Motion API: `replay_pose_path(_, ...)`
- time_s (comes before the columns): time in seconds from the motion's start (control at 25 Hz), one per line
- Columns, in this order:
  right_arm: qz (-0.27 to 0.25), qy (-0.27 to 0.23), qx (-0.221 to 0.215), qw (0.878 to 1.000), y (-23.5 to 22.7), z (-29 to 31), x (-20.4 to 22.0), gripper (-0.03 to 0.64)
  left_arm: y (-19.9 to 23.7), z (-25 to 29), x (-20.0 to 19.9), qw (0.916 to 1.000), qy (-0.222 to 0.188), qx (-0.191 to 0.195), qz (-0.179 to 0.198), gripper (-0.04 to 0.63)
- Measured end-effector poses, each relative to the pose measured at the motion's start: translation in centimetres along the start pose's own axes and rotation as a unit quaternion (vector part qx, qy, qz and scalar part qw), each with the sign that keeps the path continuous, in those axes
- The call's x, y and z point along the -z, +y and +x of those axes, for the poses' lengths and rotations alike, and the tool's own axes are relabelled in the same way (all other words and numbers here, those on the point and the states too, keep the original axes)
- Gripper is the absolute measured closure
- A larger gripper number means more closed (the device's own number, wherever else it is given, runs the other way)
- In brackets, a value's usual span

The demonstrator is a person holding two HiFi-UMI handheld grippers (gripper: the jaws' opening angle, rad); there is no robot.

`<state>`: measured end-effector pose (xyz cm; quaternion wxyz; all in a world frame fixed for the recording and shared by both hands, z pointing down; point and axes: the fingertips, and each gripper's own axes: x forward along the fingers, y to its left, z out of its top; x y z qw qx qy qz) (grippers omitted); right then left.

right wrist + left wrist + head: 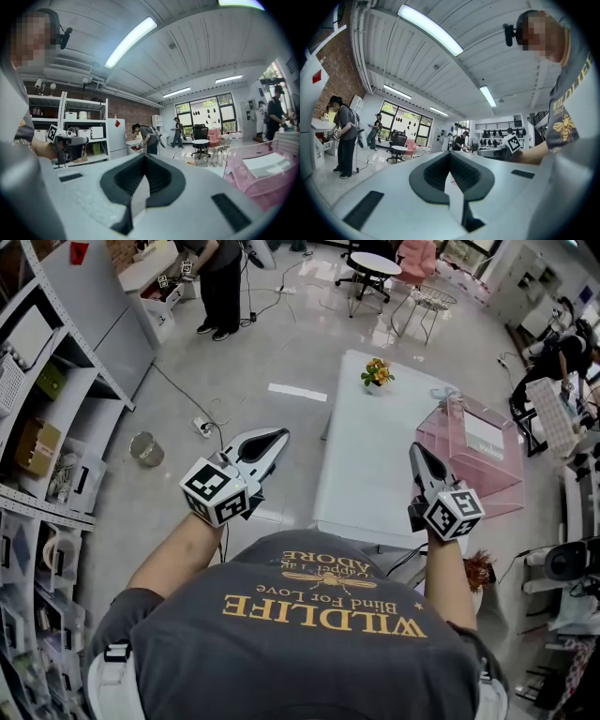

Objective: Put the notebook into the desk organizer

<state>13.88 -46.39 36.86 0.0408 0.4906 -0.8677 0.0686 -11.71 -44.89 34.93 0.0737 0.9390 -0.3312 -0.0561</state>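
I have both grippers held out level in front of me, and neither holds anything. In the left gripper view, my left gripper (450, 153) has its jaws closed tip to tip with nothing between them. In the right gripper view, my right gripper (144, 155) is the same, with the pads meeting at the point and the gap empty.

From the head view, the left gripper (279, 435) hangs over the floor (234, 381). The table (366, 456) starts just to the right of its jaws. The right gripper (415, 448) is over the near right part of the table.

The pink organizer (502, 486) stands just right of the right jaws and a little ahead of them, at the table's right edge. In the right gripper view it fills the lower right, beside the jaws (253, 187).

A flat white thing lies inside the organizer. I take it for the notebook (485, 437), though I can't be sure. It is right of the right jaws and not touching them (265, 165).

Flowers (377, 373) sit at the table's far end, well ahead of both pairs of jaws and between them.
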Motion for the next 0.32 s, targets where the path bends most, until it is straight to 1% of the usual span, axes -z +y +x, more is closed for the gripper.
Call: replay_pose_path(0.32,-0.008,0.003,0.003,1.0,0.09,0.21,-0.35,0.618,0.24,-0.36,-0.07,1.0,0.001,0.003,0.004,0.595)
